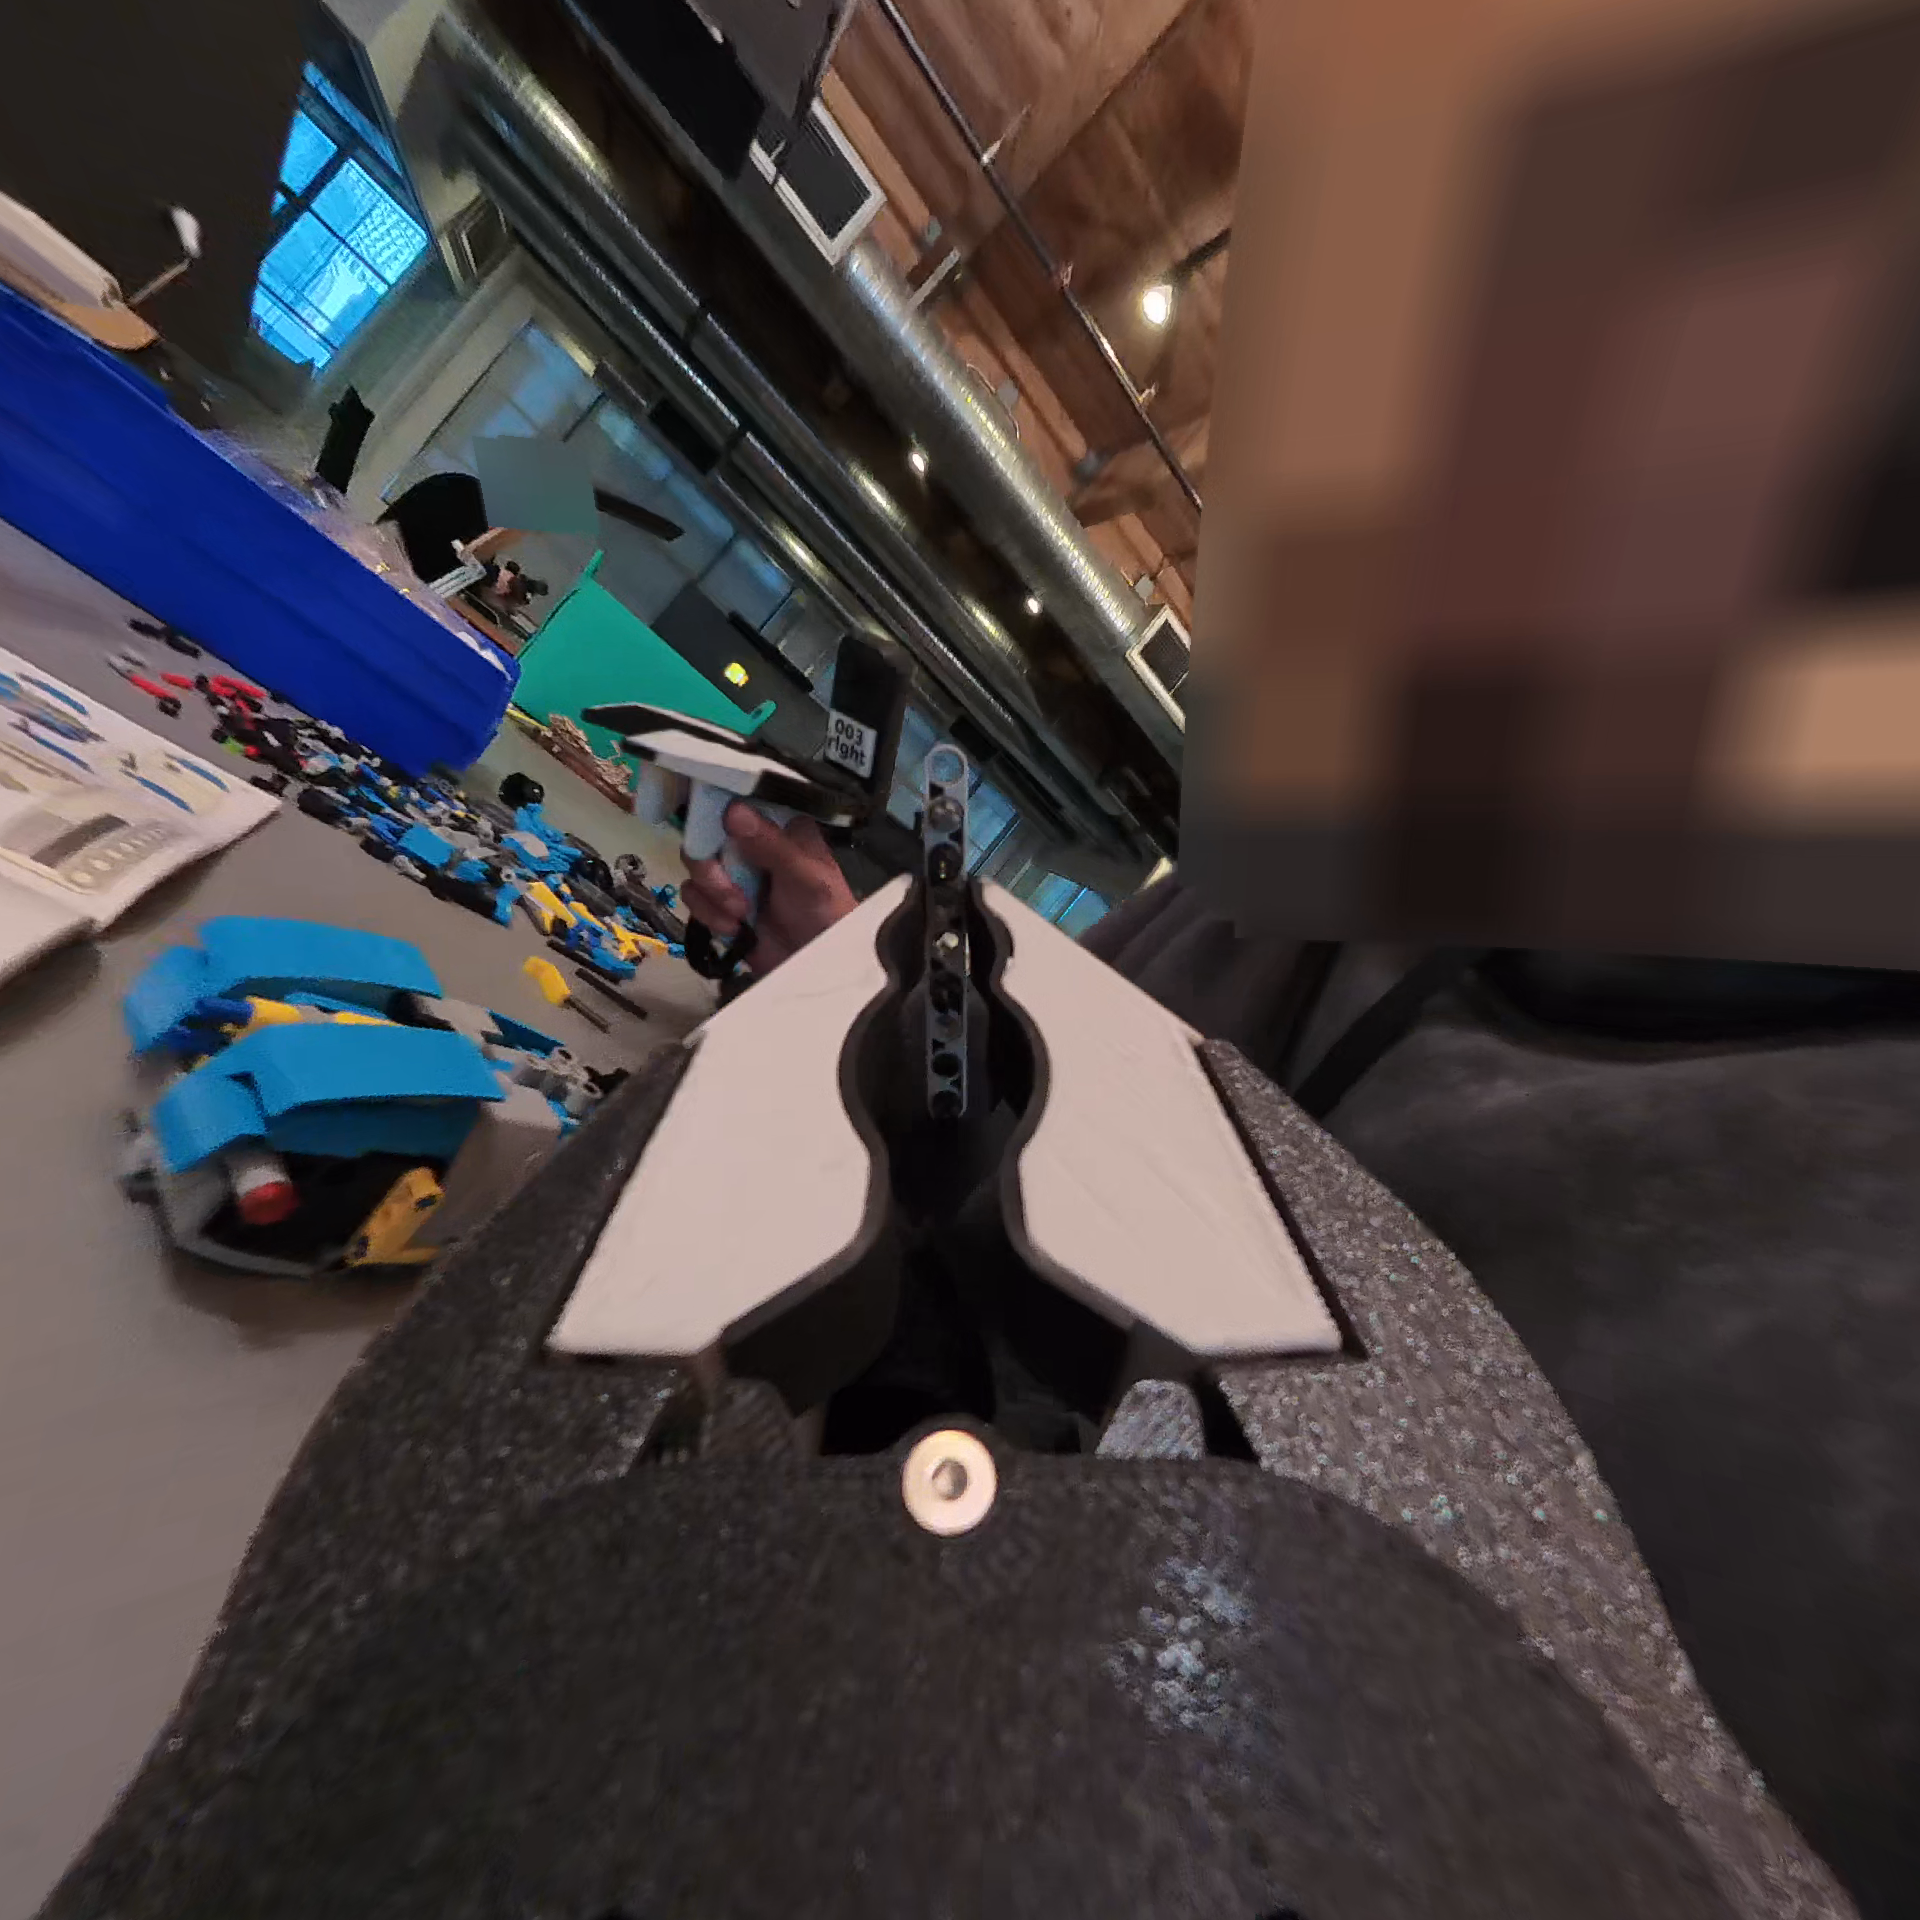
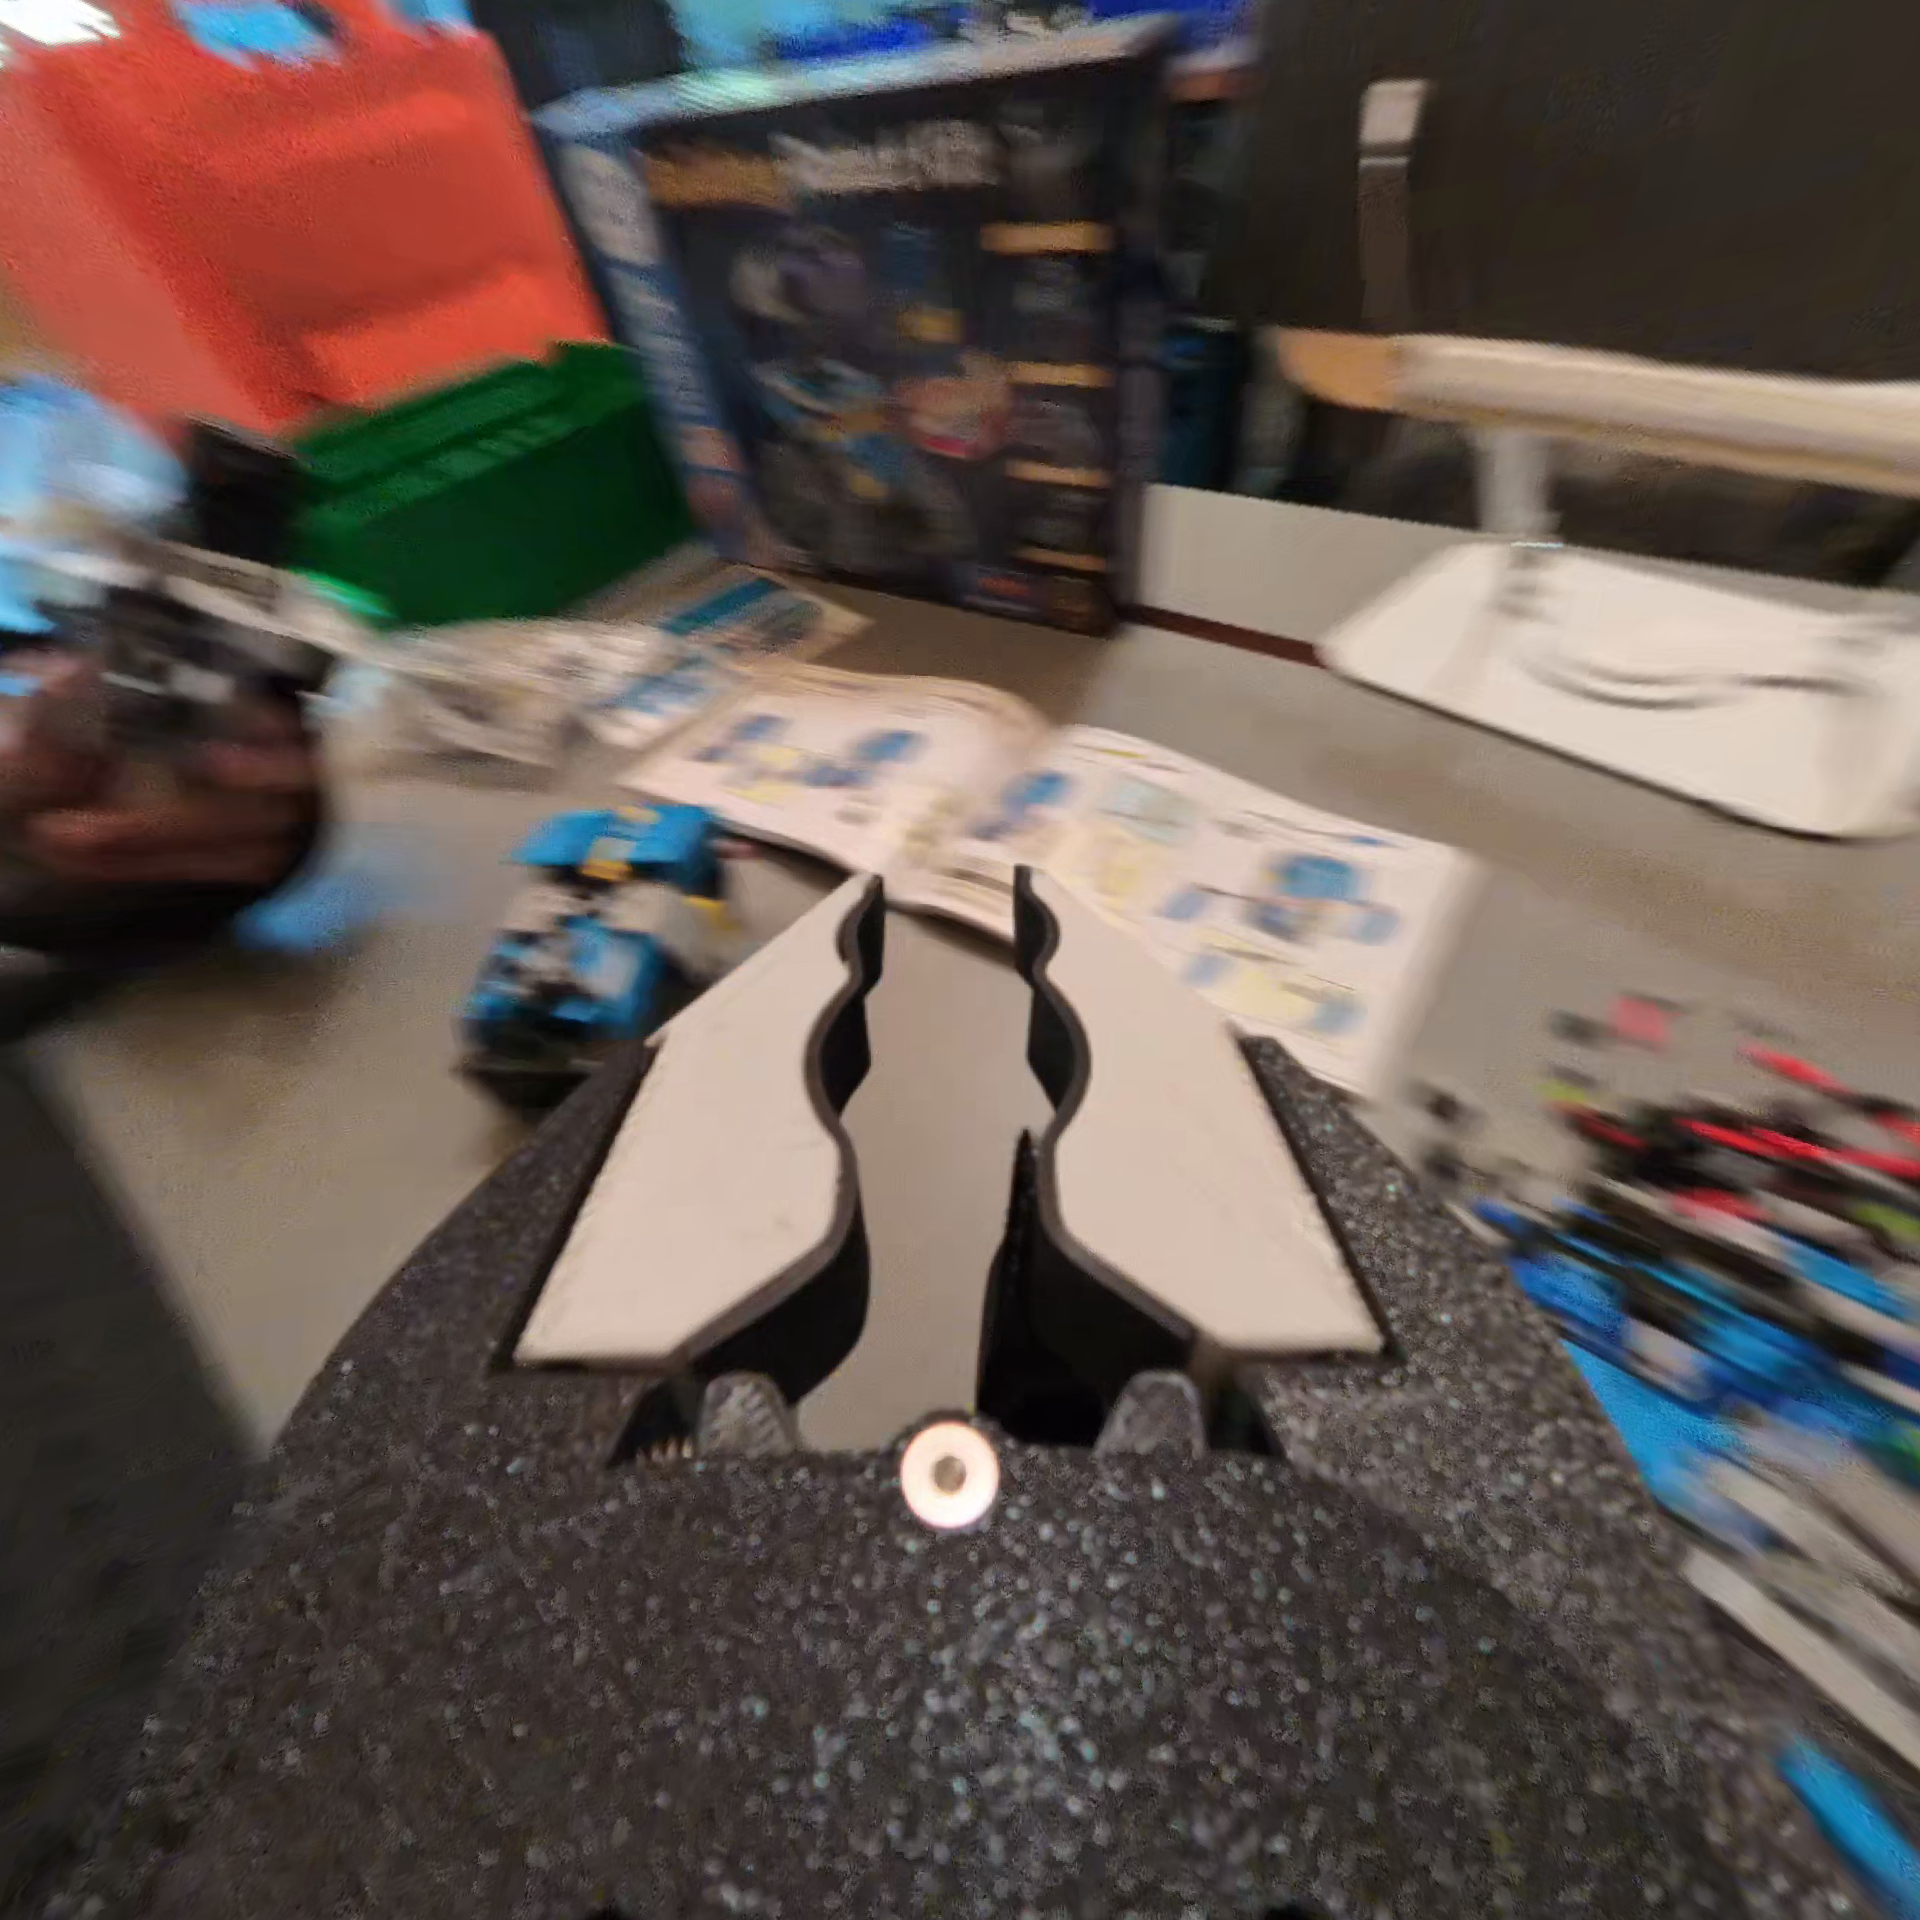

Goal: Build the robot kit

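Observation:
My left gripper (image 1: 943,896) is shut on a long grey beam with holes (image 1: 945,831), which stands up past the fingertips, lifted off the table and tilted toward the ceiling. A blue, yellow and black brick-built model (image 1: 301,1081) lies on the grey table (image 1: 156,1455) to its left; it also shows in the right wrist view (image 2: 592,935). My right gripper (image 2: 948,894) is open and empty above the table, near an open instruction booklet (image 2: 1091,831). The right gripper, held by a hand, also shows in the left wrist view (image 1: 727,790). The right wrist view is blurred.
Several loose blue, black, yellow and red pieces (image 1: 499,842) are spread on the table, also at the right wrist view's right (image 2: 1714,1247). A blue bin (image 1: 208,540), a green bin (image 2: 488,488), the set's box (image 2: 894,343) and a white tray (image 2: 1662,686) stand around. There is about 25 cm between the tips of the two grippers.

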Demonstrator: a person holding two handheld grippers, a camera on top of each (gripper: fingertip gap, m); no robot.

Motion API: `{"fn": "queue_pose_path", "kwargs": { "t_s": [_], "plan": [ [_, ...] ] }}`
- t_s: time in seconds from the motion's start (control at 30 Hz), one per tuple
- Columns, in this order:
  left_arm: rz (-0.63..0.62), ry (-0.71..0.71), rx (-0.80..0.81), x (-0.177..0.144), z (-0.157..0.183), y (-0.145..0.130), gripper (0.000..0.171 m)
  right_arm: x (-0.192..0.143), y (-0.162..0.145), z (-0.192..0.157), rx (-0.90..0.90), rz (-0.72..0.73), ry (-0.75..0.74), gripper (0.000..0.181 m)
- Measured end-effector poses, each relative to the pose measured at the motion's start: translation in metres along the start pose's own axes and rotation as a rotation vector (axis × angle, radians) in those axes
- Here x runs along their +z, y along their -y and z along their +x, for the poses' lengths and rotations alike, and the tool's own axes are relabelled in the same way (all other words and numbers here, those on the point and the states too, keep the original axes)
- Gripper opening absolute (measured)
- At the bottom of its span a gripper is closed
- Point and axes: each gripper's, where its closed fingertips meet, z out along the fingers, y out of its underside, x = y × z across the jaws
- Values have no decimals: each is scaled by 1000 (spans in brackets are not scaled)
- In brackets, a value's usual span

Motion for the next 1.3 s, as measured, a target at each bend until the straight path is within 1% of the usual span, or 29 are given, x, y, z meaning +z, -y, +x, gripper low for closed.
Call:
{"fn": "queue_pose_path", "kwargs": {
  "t_s": [0.07,0.13,0.17,0.2,0.23,0.27,0.33,0.37,0.5,0.57,0.8,1.07,1.3],
  "plan": [
    [-26,30,83,-3,-3,2,6,-11,-9,42,-35,-18,-148,29],
    [-71,82,170,-2,-11,2,6,-7,-15,59,-22,-5,-191,29],
    [-92,100,192,-1,-15,1,6,-1,-20,60,-5,-15,-177,25],
    [-104,115,198,1,-20,1,7,8,-29,53,22,-67,-121,15],
    [-103,125,194,2,-26,2,7,16,-38,45,35,-138,-59,11],
    [-94,127,178,4,-31,3,6,20,-45,46,8,-182,-62,14],
    [-82,145,141,8,-44,3,6,23,-59,58,-76,-245,-131,21],
    [-83,162,133,9,-51,2,6,23,-65,61,-89,-265,-145,22],
    [-55,256,167,9,-72,11,6,27,-69,52,-4,-255,-73,25],
    [-45,280,188,7,-75,15,7,27,-71,53,9,-257,-70,26],
    [-57,259,175,5,-73,13,7,28,-77,52,26,-271,-58,25],
    [20,215,108,-2,-68,24,6,30,-78,50,25,-276,-49,24],
    [-5,209,100,0,-66,18,6,30,-78,48,20,-269,-42,24]
  ]
}}
